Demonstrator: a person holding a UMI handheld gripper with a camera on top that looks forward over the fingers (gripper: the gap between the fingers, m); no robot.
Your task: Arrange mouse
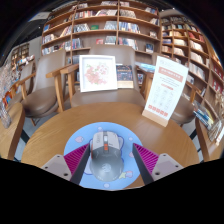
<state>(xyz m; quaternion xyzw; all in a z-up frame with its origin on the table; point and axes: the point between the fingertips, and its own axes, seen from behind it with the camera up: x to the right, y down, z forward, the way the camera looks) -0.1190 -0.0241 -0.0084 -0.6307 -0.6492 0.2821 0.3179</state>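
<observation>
A grey mouse (107,154) with a dark wheel lies on a round light-blue mouse mat (80,148) on a round wooden table (60,130). My gripper (113,160) is open, low over the mat, with the mouse between its fingers. The left magenta pad (85,162) sits close to the mouse's side. The right pad (144,158) stands a little apart from it, with blue mat showing in the gap. The mouse rests on the mat.
A white printed sign (165,90) stands on the table's far right. A framed picture (98,72) leans on a wooden chair (66,84) beyond the table. Another chair (40,98) stands at the left. Bookshelves (110,25) line the back.
</observation>
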